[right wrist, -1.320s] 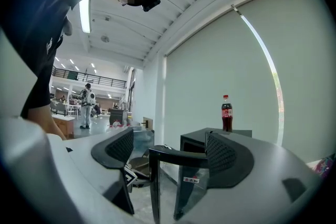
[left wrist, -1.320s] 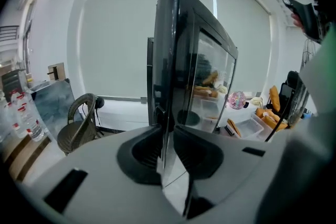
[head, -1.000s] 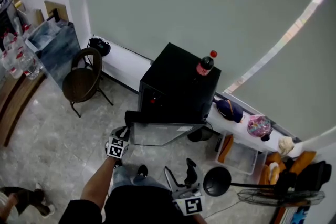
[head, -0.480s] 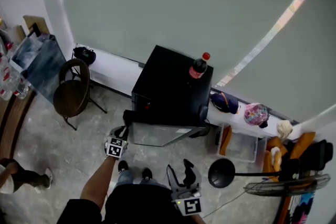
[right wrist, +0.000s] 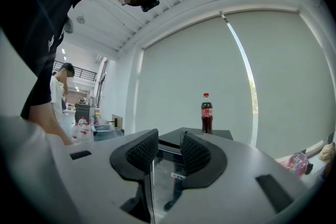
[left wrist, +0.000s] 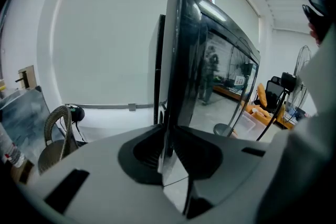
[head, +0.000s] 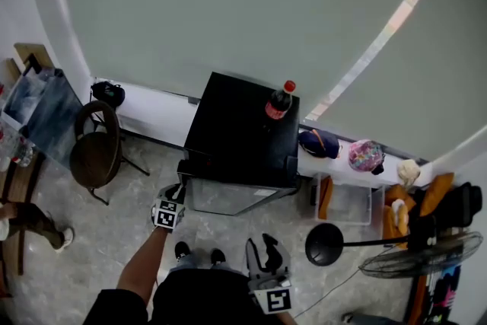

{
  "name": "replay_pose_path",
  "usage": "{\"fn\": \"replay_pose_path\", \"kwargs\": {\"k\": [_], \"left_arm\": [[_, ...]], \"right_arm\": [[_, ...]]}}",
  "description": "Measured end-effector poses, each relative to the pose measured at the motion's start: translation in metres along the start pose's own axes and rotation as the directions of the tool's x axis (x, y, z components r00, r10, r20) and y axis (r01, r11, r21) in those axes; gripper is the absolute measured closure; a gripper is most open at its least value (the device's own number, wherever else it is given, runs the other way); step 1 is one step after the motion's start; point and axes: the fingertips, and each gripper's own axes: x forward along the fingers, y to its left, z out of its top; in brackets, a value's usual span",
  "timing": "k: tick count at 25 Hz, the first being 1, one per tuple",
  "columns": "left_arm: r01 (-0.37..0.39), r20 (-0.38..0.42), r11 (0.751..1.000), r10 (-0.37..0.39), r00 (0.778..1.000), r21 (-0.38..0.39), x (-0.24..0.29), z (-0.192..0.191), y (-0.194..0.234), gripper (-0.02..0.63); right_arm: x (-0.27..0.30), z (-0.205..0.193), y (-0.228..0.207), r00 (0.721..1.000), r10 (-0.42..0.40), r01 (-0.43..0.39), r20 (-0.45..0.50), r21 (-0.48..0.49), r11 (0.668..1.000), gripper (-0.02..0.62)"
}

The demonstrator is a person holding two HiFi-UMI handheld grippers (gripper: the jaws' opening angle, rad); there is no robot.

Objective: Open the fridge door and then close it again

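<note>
fridge door (head: 228, 196) swung nearer shut, clamped by left gripper (head: 179, 180); right gripper (head: 263, 246) closing, empty.

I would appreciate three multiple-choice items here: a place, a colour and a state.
1. Where does the cola bottle stand? A in a basket; B on the fridge; C on a shelf.
2. What colour is its cap? A red; B blue; C green.
3. The left gripper is: A open; B holding the bottle; C shut on the fridge door.
Answers: 1 B, it stands on the black top; 2 A, seen in the head view; 3 C, the door's edge sits clamped between its jaws.
</note>
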Motion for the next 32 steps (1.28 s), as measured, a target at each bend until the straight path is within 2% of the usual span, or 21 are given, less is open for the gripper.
{"fn": "replay_pose_path", "kwargs": {"k": [10, 23, 27, 32], "left_arm": [[0.038, -0.006, 0.999, -0.037, 0.999, 0.020, 0.022, 0.017, 0.010, 0.551], [0.059, 0.001, 0.998, -0.059, 0.998, 0.027, 0.027, 0.020, 0.012, 0.552], [0.040, 0.045, 0.999, -0.040, 0.998, -0.010, 0.012, 0.025, 0.020, 0.580], [0.083, 0.142, 0.994, -0.092, 0.986, 0.070, -0.028, 0.045, 0.018, 0.595]], "right_arm": [[0.006, -0.001, 0.001, 0.998, -0.064, 0.064, -0.013, -0.017, 0.998, 0.549], [0.002, 0.000, 0.008, 0.993, -0.120, 0.120, -0.003, -0.024, 0.992, 0.580], [0.001, 0.004, 0.011, 0.990, -0.142, 0.142, -0.003, -0.030, 0.989, 0.583], [-0.009, 0.005, 0.009, 0.977, -0.212, 0.211, -0.010, -0.046, 0.976, 0.583]]}}
